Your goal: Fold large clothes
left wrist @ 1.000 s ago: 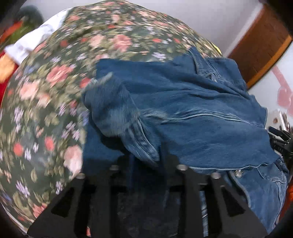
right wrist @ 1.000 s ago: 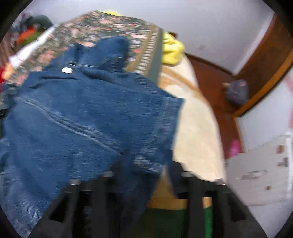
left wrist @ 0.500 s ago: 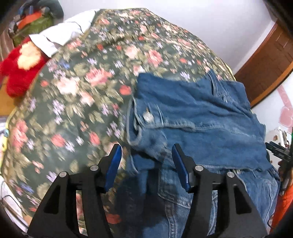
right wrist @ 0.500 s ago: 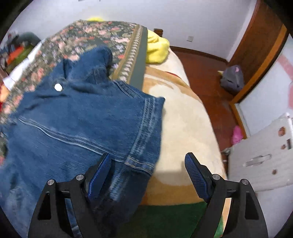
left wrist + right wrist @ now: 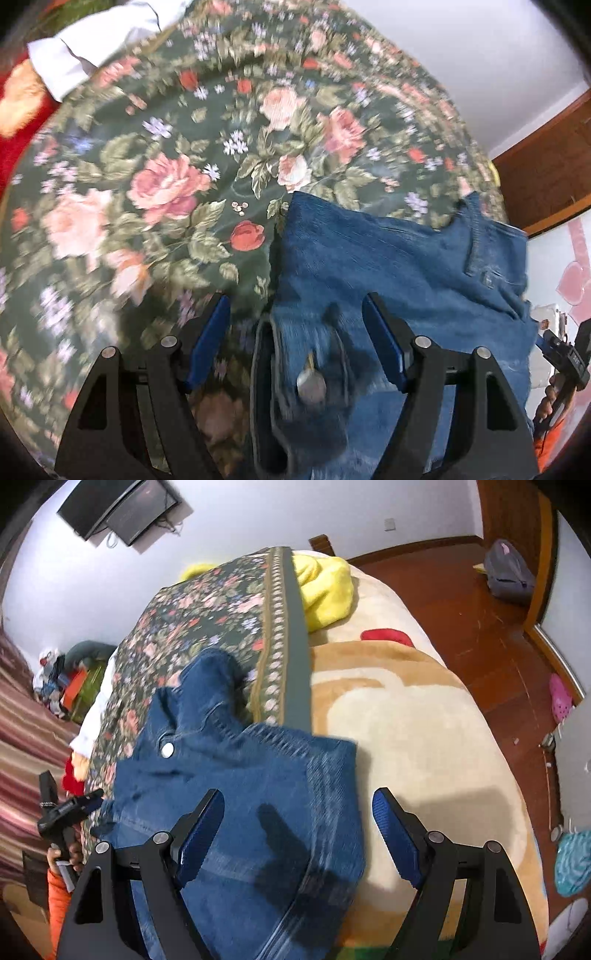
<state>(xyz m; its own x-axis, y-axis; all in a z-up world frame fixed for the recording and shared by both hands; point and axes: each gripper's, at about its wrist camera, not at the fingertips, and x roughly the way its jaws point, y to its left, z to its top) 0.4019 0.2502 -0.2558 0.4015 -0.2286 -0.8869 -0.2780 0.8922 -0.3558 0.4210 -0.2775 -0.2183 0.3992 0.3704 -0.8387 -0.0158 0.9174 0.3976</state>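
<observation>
A blue denim garment (image 5: 388, 266) lies folded on the floral bedspread (image 5: 166, 166). My left gripper (image 5: 295, 306) is open and empty, hovering over the garment's near left edge, where a metal button (image 5: 311, 380) shows. In the right wrist view the same denim (image 5: 240, 786) spreads across the bedspread's border onto a beige blanket (image 5: 424, 738). My right gripper (image 5: 297, 805) is open and empty above the denim's right hem. The left gripper shows at the left in the right wrist view (image 5: 70, 808).
A white cloth (image 5: 92, 44) and a red plush item (image 5: 18, 103) lie at the far left of the bed. A yellow blanket (image 5: 325, 587) sits at the bed's far end. A wooden floor (image 5: 480, 627) with a grey bag (image 5: 508, 572) lies to the right.
Both grippers held denim a second ago, then let it go and opened. They have since drawn back from the garment, which now lies flat on the bed.
</observation>
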